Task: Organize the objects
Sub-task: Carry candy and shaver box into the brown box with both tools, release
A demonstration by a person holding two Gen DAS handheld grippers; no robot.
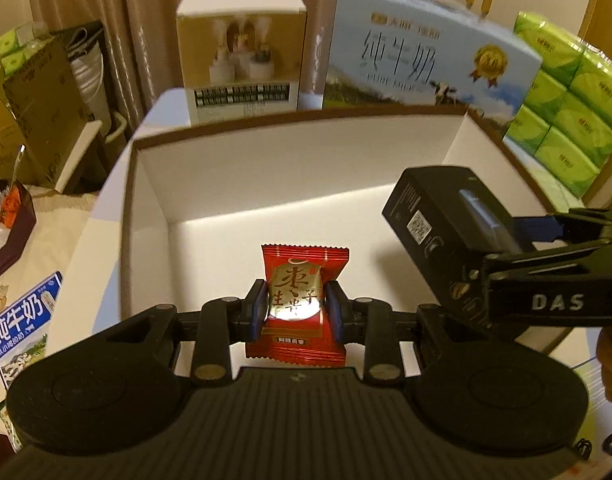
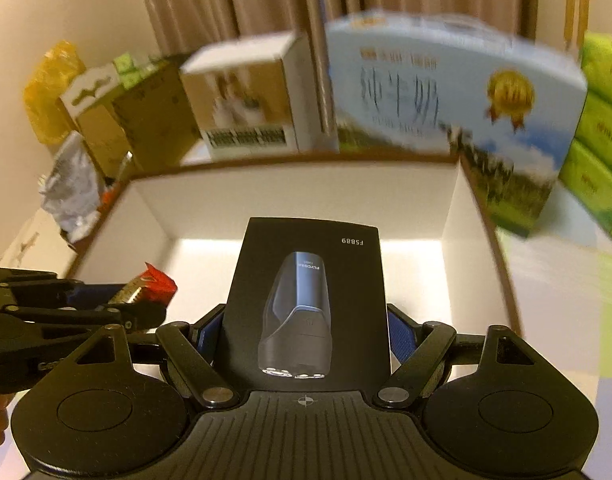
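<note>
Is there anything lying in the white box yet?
No: the white box shows only bare floor, while the left gripper holds the red packet above it.

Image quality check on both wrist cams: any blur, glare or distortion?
Left wrist view: mostly sharp, glare on the foil of the red snack packet held in the left gripper; fisheye bends the white box rim. Right wrist view: background milk carton is motion-blurred, while the black shaver box in the right gripper stays crisp; bright patch on the box floor.

table: white | on it: open box; milk carton; tissue packs
</note>
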